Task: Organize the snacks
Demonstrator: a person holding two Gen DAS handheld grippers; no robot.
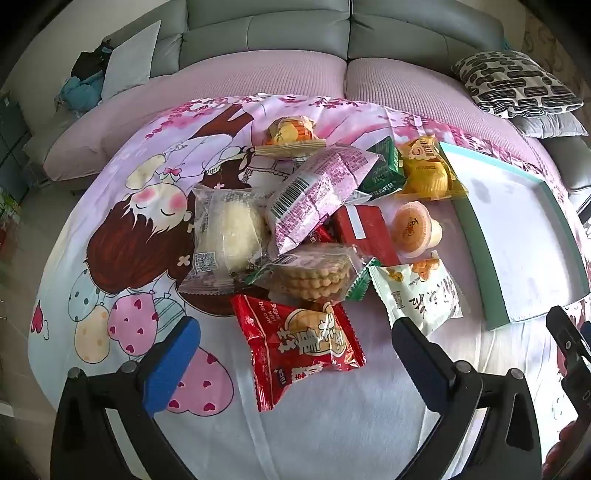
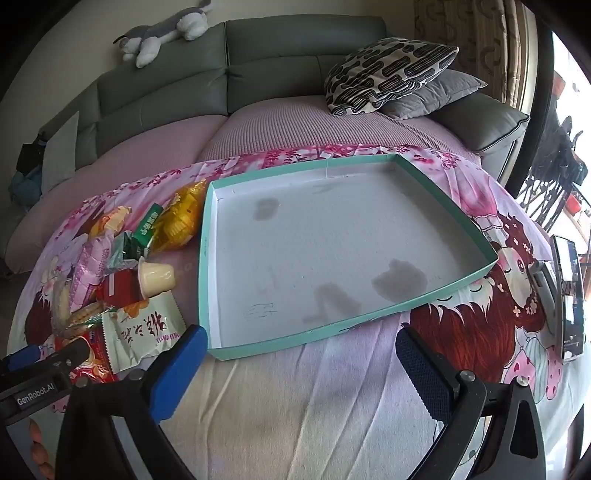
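A heap of wrapped snacks lies on a cartoon-print cloth: a red packet [image 1: 301,347] nearest, a clear-wrapped biscuit stack [image 1: 312,277], a white cake [image 1: 229,232], a pink packet [image 1: 317,192], a red box [image 1: 364,225], a jelly cup [image 1: 413,229], a pale green packet [image 1: 417,291] and a yellow cake [image 1: 428,170]. My left gripper [image 1: 295,332] hovers open just over the red packet, holding nothing. A shallow teal-rimmed tray [image 2: 207,258] with a white, stained floor lies to the right of the heap. My right gripper [image 2: 299,343] stands open at the tray's near edge, holding nothing.
The cloth covers a round table in front of a grey sofa [image 2: 258,62]. A patterned cushion [image 2: 388,70] and a plush toy [image 2: 166,33] rest on the sofa. A phone on a stand [image 2: 569,295] sits at the table's right edge.
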